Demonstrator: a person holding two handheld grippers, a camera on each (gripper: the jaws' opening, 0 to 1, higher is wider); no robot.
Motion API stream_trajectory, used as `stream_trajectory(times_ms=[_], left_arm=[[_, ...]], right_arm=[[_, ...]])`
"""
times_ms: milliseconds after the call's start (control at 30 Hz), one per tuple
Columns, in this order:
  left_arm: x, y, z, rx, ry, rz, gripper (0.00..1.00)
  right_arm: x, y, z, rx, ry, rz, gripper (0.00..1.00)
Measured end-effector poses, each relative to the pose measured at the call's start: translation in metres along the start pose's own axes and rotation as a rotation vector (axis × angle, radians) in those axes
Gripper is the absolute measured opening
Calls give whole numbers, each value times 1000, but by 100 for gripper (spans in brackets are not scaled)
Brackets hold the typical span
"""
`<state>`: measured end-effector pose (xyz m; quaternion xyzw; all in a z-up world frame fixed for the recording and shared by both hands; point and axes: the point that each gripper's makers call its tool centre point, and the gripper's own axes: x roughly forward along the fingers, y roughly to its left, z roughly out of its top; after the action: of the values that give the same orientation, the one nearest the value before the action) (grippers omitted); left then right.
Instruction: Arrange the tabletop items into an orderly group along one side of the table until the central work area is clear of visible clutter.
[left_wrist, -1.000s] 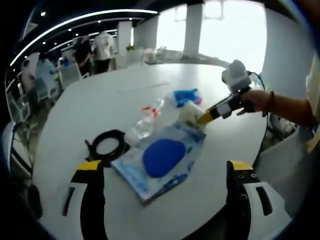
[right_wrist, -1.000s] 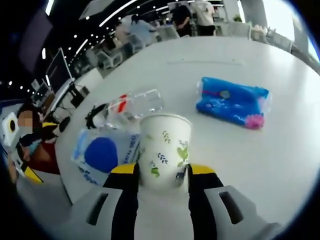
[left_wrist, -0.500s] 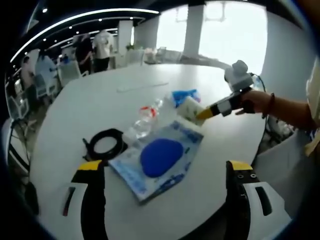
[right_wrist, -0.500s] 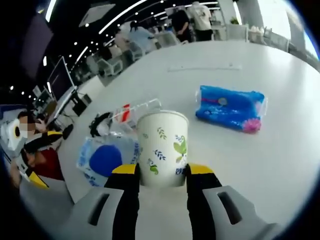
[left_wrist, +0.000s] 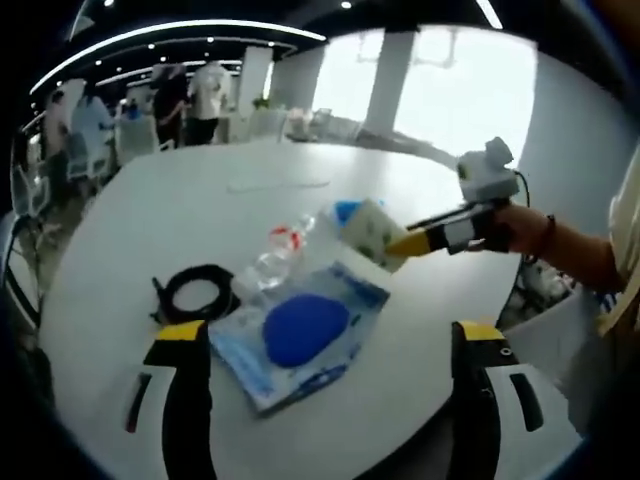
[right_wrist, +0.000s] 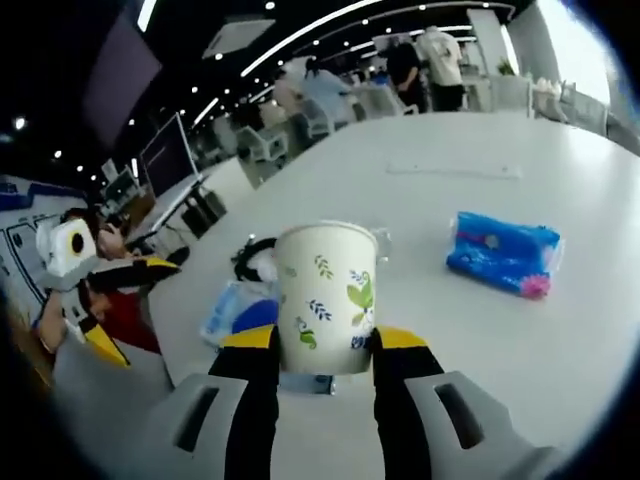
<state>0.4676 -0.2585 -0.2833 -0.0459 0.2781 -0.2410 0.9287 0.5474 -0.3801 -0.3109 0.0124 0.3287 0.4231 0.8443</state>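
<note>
- The right gripper (right_wrist: 325, 350) pinches a paper cup (right_wrist: 325, 295) printed with leaves, one jaw pressed on each side, and the cup appears lifted above the white round table (right_wrist: 480, 340).
- The left gripper (left_wrist: 330, 345) has its jaws spread wide with nothing between them, hovering over the near edge of the table.
- In my judgement the tidying is at an early stage: only the cup is in hand, and it is not yet set down anywhere.
- Left on the middle of the table are a flat plastic packet with a blue round pad (left_wrist: 300, 335), a clear plastic bottle with a red label (left_wrist: 275, 255) lying on its side, and a coiled black cable (left_wrist: 197, 293) just left of the packet.
- A blue tissue pack (right_wrist: 503, 255) lies to the right, apart from the other things.
- None of these items is grouped along one side yet, so nearly all the work remains.
- The left gripper view shows the right gripper from outside, with the hand (left_wrist: 505, 225) holding it and the cup tilted at its tip above the far end of the packet.
- The right gripper view shows the cup's print and grip up close, the tissue pack in full, and the left gripper at the table's left edge.
</note>
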Motion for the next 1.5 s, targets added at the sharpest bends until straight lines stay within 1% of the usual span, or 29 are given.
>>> stream_trajectory(times_ms=[33,67,100,133,233,300,333,367,400,500,567,600,633,667,700,733,767,800,833,900,967,1000,1100,1200,1233,1300,1400,1467,1500], left_arm=[[0,-2,3,-6,-15,-14,97],[-1,-3,8,-27,-43,-16,96],[-2,-5,16,-43,-89,-28,96],[-2,-6,21,-54,-112,-42,96],[-6,-12,30,-113,-161,-89,96],[-7,-14,35,-140,-195,-102,95],[-8,-14,37,-144,-208,-109,95],[-9,-15,39,-156,-220,-115,95],[-10,-15,41,-163,-230,-119,95],[-12,-16,43,-194,-248,-127,93],[-14,-17,45,-228,-258,-143,89],[-15,-17,48,-243,-274,-147,88],[-17,-18,54,-283,-301,-161,88],[-18,-18,55,-293,-309,-164,87],[-19,-19,56,-304,-315,-175,85],[-18,-18,54,-312,-299,-174,82],[-17,-19,47,-336,-253,-175,79],[-16,-18,44,-327,-237,-172,76],[-16,-17,45,-316,-244,-163,74],[-16,-15,44,-324,-246,-152,72],[-17,-15,44,-363,-241,-160,68],[-18,-14,46,-382,-254,-163,66],[-21,-12,48,-388,-275,-167,55],[-21,-12,47,-387,-276,-167,46],[-20,-14,46,-385,-267,-171,44],[-19,-16,44,-373,-253,-176,45],[-20,-17,42,-358,-244,-172,44],[-21,-18,44,-352,-253,-174,43],[-22,-19,45,-332,-261,-180,43]], right_arm=[[-1,6,2,-21,-10,14,36],[-2,9,4,-24,-21,25,36],[-2,13,6,-32,-33,41,36],[-4,20,8,-42,-38,69,36],[-6,38,13,-81,-64,116,36],[-7,52,15,-103,-74,143,36],[-7,55,15,-104,-76,145,36],[-8,62,14,-110,-75,156,36],[-8,68,17,-110,-94,157,36],[-8,85,17,-122,-108,175,36],[-9,99,19,-141,-122,197,36],[-9,104,19,-142,-129,200,36],[-9,109,19,-148,-132,209,36],[-9,115,19,-156,-138,218,36],[-8,119,20,-155,-147,221,36],[-6,123,20,-164,-148,228,36],[-5,125,21,-164,-152,226,36],[-5,128,23,-169,-168,220,36],[-5,131,24,-177,-174,227,36],[-5,136,25,-174,-181,239,36],[-5,143,25,-178,-190,264,36],[-4,145,25,-180,-193,260,36],[-4,148,28,-189,-214,260,36],[-3,149,27,-206,-218,264,36],[-2,150,27,-210,-218,267,36],[-2,150,27,-217,-224,265,36],[-2,152,28,-229,-236,272,36],[-3,153,28,-250,-234,277,36],[-3,152,27,-260,-233,275,36]])
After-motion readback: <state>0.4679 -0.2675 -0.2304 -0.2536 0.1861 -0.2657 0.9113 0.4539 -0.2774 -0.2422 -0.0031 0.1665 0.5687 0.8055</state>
